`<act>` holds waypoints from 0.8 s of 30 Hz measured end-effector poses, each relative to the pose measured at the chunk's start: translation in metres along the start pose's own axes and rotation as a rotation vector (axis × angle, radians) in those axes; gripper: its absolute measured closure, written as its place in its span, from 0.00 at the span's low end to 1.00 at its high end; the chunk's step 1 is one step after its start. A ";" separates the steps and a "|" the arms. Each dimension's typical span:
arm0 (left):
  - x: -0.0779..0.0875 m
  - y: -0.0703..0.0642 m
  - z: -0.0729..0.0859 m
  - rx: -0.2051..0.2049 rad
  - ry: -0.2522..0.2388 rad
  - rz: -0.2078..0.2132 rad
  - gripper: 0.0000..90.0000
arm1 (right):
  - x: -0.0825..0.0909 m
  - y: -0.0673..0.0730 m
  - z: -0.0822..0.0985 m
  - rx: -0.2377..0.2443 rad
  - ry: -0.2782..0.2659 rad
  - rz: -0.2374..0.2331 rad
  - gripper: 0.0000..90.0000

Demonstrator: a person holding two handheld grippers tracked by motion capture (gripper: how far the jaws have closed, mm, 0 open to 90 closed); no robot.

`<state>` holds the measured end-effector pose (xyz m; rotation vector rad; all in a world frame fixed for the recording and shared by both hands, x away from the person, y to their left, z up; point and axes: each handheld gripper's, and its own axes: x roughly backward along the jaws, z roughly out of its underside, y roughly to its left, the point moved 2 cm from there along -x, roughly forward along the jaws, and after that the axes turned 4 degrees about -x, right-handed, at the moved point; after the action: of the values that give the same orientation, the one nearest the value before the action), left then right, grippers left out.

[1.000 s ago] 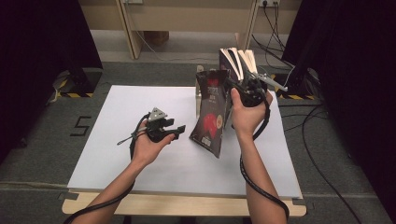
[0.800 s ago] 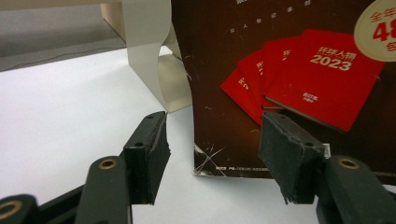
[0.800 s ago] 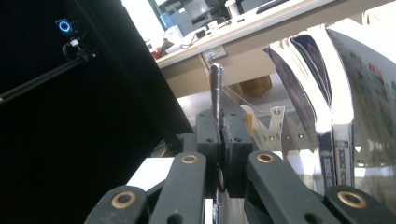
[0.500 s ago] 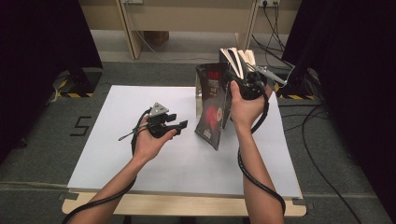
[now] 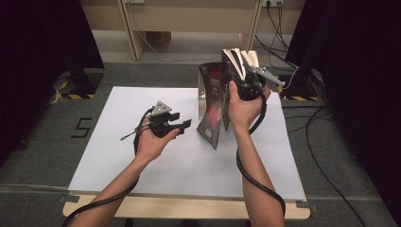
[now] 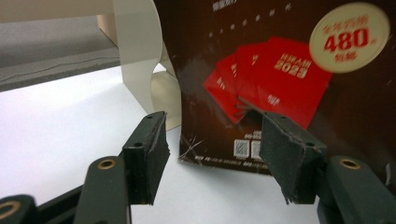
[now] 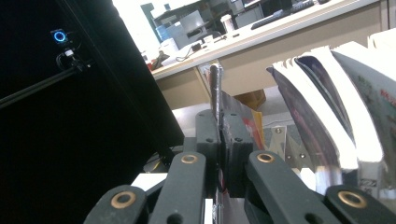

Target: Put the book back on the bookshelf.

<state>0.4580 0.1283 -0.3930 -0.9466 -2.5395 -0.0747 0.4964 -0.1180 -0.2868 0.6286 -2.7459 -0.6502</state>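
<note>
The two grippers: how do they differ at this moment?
The left gripper has its jaws wide apart with nothing between them; the right gripper is shut on the thin dark cover of the book. The left gripper is low over the table; the right is raised. Both have black jaws.

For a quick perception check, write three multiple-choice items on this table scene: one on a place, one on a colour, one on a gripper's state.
1. Where does the book stand?
A. On the white table, at its far right part
B. On the grey floor
C. At the table's near left corner

2. What colour are the cards printed on the book's dark cover?
A. Blue
B. Red
C. Green

3. How are the right gripper fingers?
A. Wide apart, nothing between them
B. Closed on a thin cover
C. Closed on a cable

Answers: 1 A, the high view shows its lower edge on the white top; 2 B, the left gripper view shows red cards; 3 B, the right gripper view shows a thin sheet pinched.
</note>
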 end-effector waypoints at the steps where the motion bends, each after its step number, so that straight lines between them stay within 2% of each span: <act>1: 0.000 -0.001 -0.001 0.000 -0.005 0.001 0.45 | 0.001 0.001 0.001 0.006 -0.004 0.003 0.98; 6: -0.001 -0.005 -0.009 -0.005 -0.019 0.016 0.45 | 0.004 0.007 0.007 0.038 -0.002 0.002 0.97; 17: 0.000 -0.017 -0.023 -0.021 -0.042 0.054 0.44 | 0.015 0.012 0.025 0.062 0.011 0.011 0.97; 24: 0.001 -0.038 -0.040 -0.049 -0.069 0.106 0.44 | 0.018 0.015 0.032 0.073 0.030 0.010 0.97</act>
<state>0.4482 0.0923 -0.3527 -1.1186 -2.5553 -0.0750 0.4645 -0.1023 -0.3048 0.6349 -2.7539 -0.5364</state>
